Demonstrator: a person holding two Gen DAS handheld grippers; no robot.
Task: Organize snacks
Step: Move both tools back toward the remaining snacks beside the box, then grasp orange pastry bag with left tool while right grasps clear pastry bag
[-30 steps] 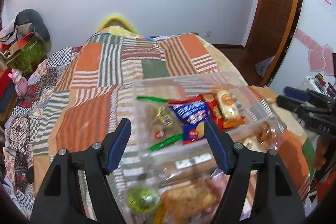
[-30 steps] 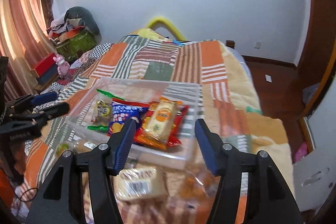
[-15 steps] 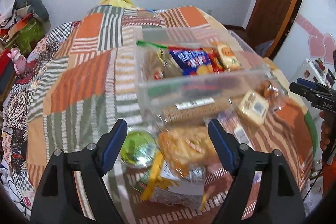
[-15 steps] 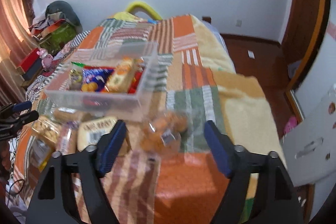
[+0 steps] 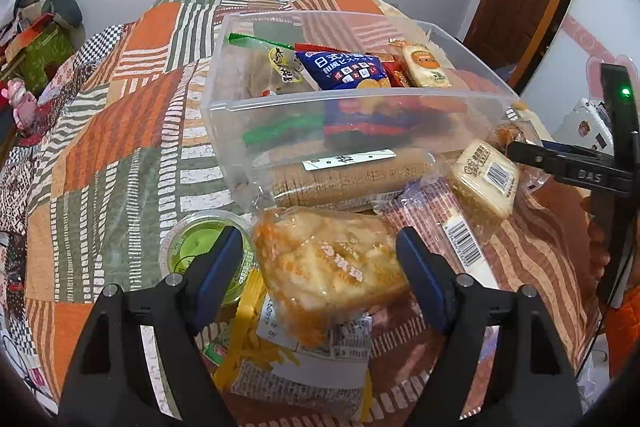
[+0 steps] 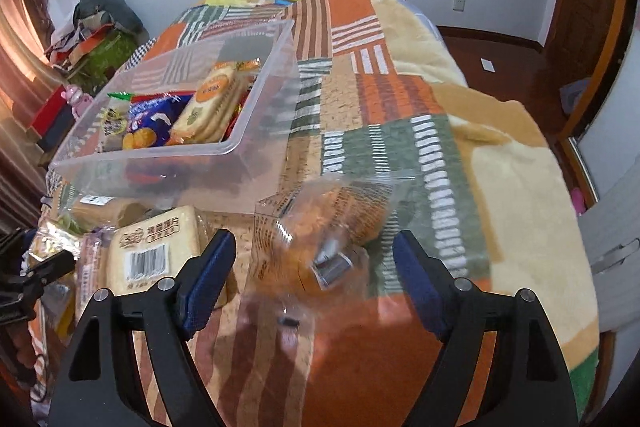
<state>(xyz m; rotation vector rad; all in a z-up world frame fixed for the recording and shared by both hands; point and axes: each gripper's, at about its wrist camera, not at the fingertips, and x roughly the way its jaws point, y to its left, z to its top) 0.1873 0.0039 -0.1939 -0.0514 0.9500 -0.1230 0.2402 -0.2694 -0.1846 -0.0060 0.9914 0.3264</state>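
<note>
Both grippers dropped closer to loose packets before clear bin [image 5: 256,107]. Left gripper [image 5: 320,267] wide, straddling orange snack bag [image 5: 328,263]; right gripper [image 6: 314,275] wide around clear cookie bag [image 6: 324,227]. Centre, close gently, lift into bin.

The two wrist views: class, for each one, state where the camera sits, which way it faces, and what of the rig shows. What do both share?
Left wrist: on the left gripper, facing down-forward at a fried-snack bag; own open fingers, plus the right gripper at right.
Right wrist: on the right gripper, over a clear cookie bag; own open fingers.
Shared: clear bin, patchwork blanket.
</note>
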